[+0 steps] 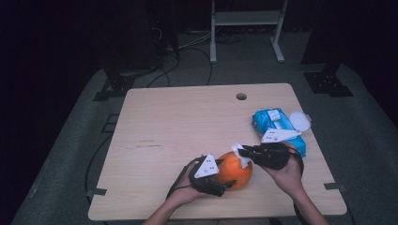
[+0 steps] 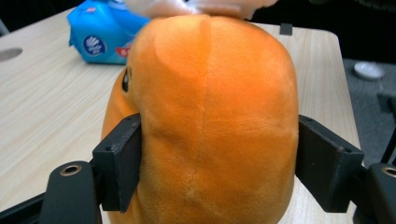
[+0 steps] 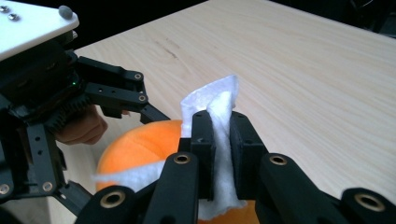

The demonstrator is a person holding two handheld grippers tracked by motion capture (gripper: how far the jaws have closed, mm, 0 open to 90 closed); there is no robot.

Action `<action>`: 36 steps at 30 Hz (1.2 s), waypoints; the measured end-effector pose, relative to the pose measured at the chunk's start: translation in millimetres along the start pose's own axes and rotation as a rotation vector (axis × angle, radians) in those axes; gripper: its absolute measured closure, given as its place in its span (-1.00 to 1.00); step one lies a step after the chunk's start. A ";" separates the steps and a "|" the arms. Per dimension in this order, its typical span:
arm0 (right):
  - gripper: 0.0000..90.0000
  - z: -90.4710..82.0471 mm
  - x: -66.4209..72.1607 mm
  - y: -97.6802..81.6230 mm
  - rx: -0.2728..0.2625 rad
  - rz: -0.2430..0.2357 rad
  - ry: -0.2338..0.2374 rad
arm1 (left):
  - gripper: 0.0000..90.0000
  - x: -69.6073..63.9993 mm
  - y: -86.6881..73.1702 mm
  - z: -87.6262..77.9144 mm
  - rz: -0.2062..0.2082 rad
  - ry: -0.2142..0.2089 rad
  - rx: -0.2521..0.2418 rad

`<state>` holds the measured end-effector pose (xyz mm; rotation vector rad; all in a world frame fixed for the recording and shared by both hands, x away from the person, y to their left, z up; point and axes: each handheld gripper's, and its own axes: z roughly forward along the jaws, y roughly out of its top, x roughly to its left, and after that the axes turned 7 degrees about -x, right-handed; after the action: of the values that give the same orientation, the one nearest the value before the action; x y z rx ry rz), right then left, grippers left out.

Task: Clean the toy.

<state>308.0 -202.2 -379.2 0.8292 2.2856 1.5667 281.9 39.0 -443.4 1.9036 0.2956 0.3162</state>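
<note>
- My left gripper (image 2: pixel 210 163) clamps the orange plush toy (image 1: pixel 234 169), lower centre of the high view.
- My right gripper (image 3: pixel 221 140) pinches a white wipe (image 3: pixel 210 100) directly atop the toy.

Two forearms enter from the bottom of the high view. The left tool (image 1: pixel 224 181), at lower centre, points right, its jaws pressed against both sides of the orange toy (image 1: pixel 234 169). The right tool (image 1: pixel 244 152), just right of centre, points left, its jaws pinching a white wipe (image 3: pixel 219 140) above the toy.
</note>
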 end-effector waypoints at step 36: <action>0.79 -15.7 1.9 0.6 -0.025 0.025 0.009 | -0.33 30.1 -7.9 -9.6 -0.033 -0.049 -0.079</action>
<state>298.8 -213.1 -372.4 0.8492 2.2652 1.6096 306.2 60.7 -445.3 1.8240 0.2781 0.2553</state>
